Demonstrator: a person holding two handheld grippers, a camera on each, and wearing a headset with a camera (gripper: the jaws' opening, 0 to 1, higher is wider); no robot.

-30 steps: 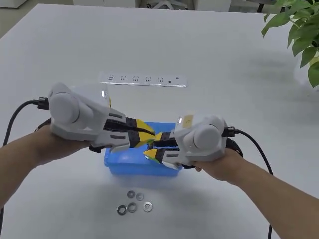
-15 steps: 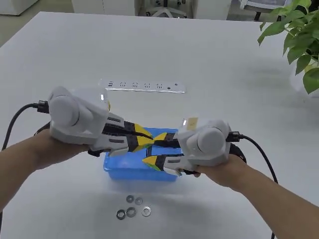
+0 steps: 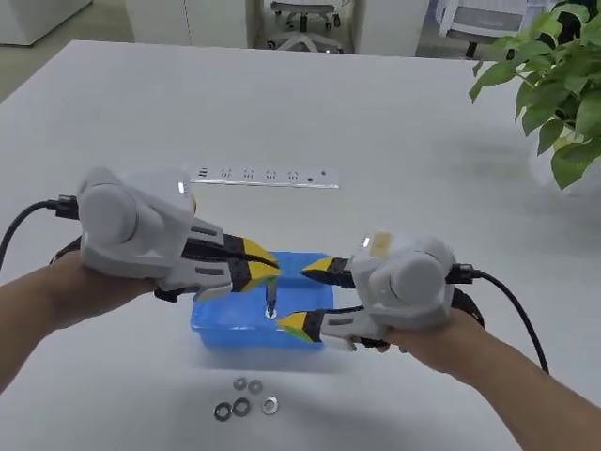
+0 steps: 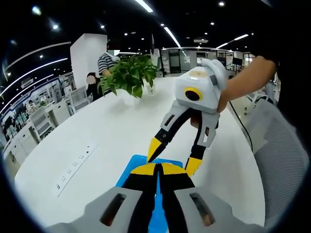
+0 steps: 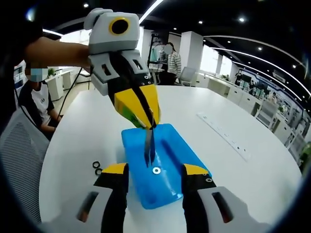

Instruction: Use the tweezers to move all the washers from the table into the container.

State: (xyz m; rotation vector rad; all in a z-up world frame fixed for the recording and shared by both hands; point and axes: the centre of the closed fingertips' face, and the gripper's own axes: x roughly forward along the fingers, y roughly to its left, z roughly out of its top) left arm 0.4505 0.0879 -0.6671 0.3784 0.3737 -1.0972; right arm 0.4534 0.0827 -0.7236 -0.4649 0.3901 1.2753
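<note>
Left claw [image 3: 270,266]: clamped on tweezers [image 3: 270,303] above blue container [image 3: 218,319].
Right claw [image 3: 302,297]: spread apart.
Washers [image 3: 242,406]: 5 on surface [image 3: 394,141].

Washers [image 3: 242,406] on table [image 3: 394,141] before container [image 3: 225,325]; one washer [image 5: 156,170] inside; power strip [image 3: 263,176] behind container; plant [image 3: 549,85] far right.

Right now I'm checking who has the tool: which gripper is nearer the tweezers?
Left. The left gripper is shut on the tweezers, which hang from its jaws over the blue container. The right gripper is open, facing them from the other side, not touching.
</note>
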